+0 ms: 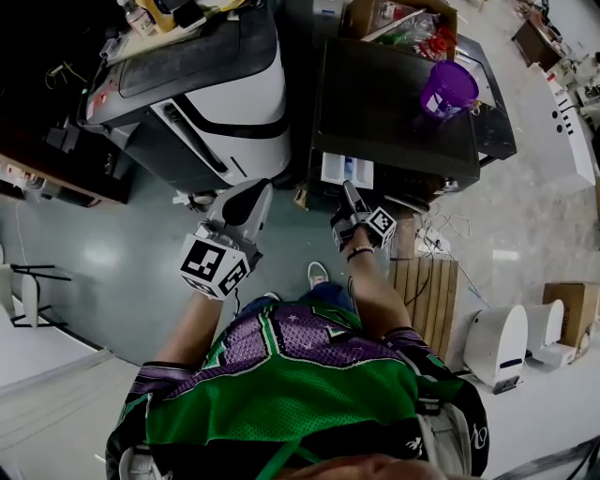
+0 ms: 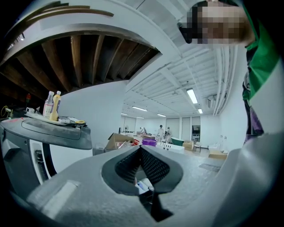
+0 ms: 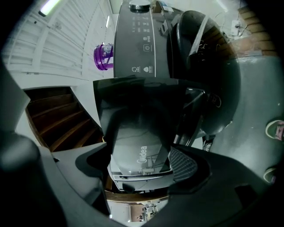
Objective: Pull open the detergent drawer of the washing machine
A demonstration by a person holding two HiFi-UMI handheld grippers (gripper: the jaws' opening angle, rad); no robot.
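The dark washing machine (image 1: 394, 112) stands ahead of me with a purple cup (image 1: 448, 89) on its top. Its white detergent drawer (image 1: 347, 171) sticks out of the front, showing its compartments. My right gripper (image 1: 352, 197) is at the drawer's front end. In the right gripper view the grey drawer front (image 3: 140, 153) with its lettering fills the gap of the right gripper (image 3: 141, 160), whose wide jaws lie against its two edges. My left gripper (image 1: 258, 187) hangs to the left of the machine, touching nothing. In its own view the left gripper (image 2: 141, 150) has its pads together, empty.
A white and grey appliance (image 1: 206, 94) stands left of the washing machine, with bottles (image 2: 52, 105) on top. Behind the washer sits an open cardboard box (image 1: 394, 19). A wooden pallet (image 1: 427, 291), white devices (image 1: 497, 342) and a carton (image 1: 572, 309) lie at right. My shoe (image 1: 317, 274) is below the drawer.
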